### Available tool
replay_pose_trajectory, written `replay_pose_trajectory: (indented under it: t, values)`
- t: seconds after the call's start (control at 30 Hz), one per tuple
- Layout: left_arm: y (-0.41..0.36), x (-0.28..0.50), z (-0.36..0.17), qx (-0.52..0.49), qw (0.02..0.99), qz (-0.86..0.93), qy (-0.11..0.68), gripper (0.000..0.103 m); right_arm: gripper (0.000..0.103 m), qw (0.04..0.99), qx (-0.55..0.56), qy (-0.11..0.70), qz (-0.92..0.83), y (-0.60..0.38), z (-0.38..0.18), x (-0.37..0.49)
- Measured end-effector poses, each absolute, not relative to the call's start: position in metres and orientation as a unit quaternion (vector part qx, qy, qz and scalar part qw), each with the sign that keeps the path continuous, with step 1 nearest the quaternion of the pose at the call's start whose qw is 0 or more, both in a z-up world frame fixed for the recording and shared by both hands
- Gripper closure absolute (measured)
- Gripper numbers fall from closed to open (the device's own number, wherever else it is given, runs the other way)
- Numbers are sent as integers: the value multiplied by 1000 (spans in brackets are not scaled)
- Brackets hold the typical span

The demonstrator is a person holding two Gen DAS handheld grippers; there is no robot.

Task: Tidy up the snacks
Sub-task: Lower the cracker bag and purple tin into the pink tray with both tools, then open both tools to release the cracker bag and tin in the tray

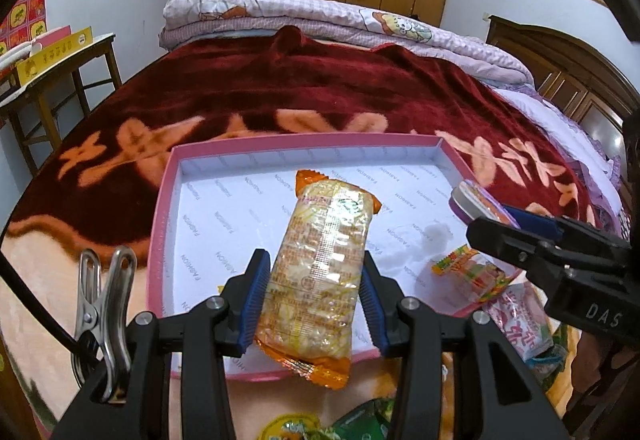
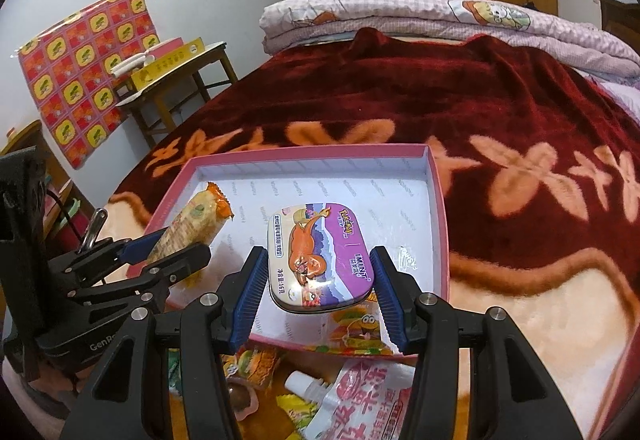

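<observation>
A shallow pink box (image 1: 304,139) with a white printed lining lies on the bed. Above its left half my left gripper (image 1: 316,280) is shut on a long clear snack pack with orange ends (image 1: 324,240), held lengthwise. In the right wrist view that pack (image 2: 196,220) and the left gripper (image 2: 168,244) show at the left. My right gripper (image 2: 320,280) is shut on a purple mint tin (image 2: 320,256), held over the right half of the box (image 2: 312,151). A small bright gummy packet (image 1: 472,272) lies at the box's near right corner.
Loose snacks lie on the blanket in front of the box: a pink pouch (image 2: 368,400) and green packets (image 1: 352,424). A dark red flowered blanket (image 2: 440,91) covers the bed, with a folded quilt (image 1: 320,15) at the far end. A wooden table (image 1: 60,71) stands at the left.
</observation>
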State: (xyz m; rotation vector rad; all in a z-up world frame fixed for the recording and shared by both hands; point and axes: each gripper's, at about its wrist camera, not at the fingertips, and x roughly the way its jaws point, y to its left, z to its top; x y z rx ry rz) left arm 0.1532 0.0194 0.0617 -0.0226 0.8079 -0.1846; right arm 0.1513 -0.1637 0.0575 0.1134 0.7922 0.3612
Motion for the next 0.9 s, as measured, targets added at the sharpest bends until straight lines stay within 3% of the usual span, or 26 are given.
replay_pose_trajectory:
  t: [0.6, 0.9]
  values:
    - [11, 167, 42, 6, 908, -83, 411, 56, 50, 898, 46, 406, 164, -157, 36, 167]
    - [8, 163, 44, 14, 909, -79, 409, 48, 50, 900, 44, 402, 163, -157, 37, 169]
